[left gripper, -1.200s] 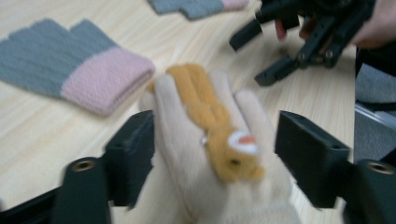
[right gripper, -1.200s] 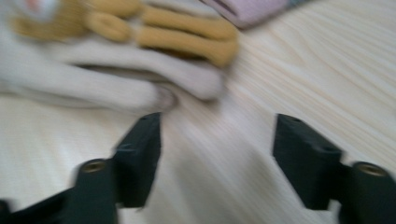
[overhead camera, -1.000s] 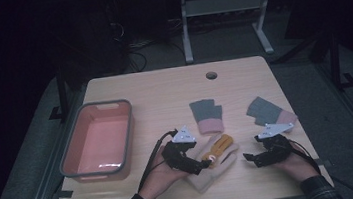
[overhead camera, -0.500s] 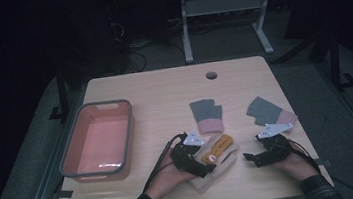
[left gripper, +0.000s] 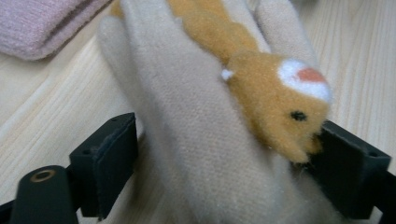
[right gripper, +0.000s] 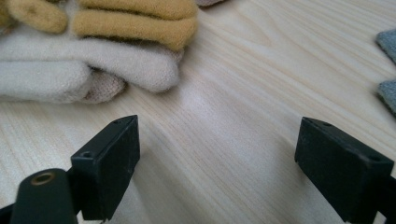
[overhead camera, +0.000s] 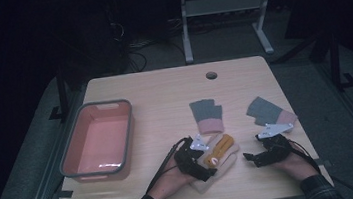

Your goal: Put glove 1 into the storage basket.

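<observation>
Starting with the table [overhead camera: 153,87]: pale wood top with a round cable hole near its far edge; everything below lies on it.
Tub [overhead camera: 97,141]: pink inside with a grey rim, standing at the left side of the table, well apart from both grippers.
Cream glove [overhead camera: 221,162]: lies flat near the front edge, between the two hands, with an orange plush animal figure sewn on its back; in the left gripper view the cuff end of the glove [left gripper: 196,154] runs between the jaws, the figure's face turned toward the right-hand pad.
Grey-and-pink gloves: one fingerless glove [overhead camera: 206,116] lies just beyond the cream glove, its pink cuff toward the person; a second one [overhead camera: 270,110] lies farther right, just beyond the right gripper.
Left gripper [overhead camera: 197,163]: held low at the cream glove's left edge; its jaws stand apart on either side of the glove, the right-hand pad touching the plush figure, the left-hand pad just beside the cream fabric; not clamped.
Right gripper [overhead camera: 249,157]: to the right of the cream glove, near but apart from it; in the right gripper view its jaws [right gripper: 219,163] are spread wide over bare wood, holding nothing, with the glove's fingertips ahead on the left.
</observation>
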Motion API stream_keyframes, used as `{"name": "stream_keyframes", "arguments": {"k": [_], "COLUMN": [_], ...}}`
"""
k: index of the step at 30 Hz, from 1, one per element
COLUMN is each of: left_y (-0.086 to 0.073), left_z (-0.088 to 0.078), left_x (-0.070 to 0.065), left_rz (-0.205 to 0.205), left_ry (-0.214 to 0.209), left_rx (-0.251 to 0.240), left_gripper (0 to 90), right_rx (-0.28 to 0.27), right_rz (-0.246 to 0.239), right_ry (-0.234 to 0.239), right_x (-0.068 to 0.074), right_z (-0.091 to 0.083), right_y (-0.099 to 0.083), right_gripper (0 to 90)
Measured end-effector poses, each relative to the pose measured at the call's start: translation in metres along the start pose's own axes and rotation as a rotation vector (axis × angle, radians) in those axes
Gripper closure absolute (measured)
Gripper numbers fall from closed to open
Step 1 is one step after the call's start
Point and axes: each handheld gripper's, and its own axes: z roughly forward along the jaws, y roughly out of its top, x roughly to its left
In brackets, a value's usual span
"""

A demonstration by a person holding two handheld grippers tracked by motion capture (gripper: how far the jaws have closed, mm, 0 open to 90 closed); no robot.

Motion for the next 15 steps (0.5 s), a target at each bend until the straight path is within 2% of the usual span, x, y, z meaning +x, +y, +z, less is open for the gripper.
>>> {"name": "stream_keyframes", "arguments": {"k": [7, 15], "left_y": [0.0000, 0.0012], "left_z": [-0.0025, -0.0036], "left_x": [-0.0030, -0.0034], "left_rz": [0.040, 0.028], "left_ry": [-0.025, -0.051], "left_rx": [-0.011, -0.010], "left_gripper": [35.0, 52.1], "right_rx": [0.000, -0.008], "right_rz": [0.003, 0.003], "right_ry": [0.001, 0.001], "right_x": [0.0001, 0.0002], "right_z": [-0.0001, -0.0001], "right_y": [-0.0003, -0.0014], "right_gripper": [13.7, 13.5]}}
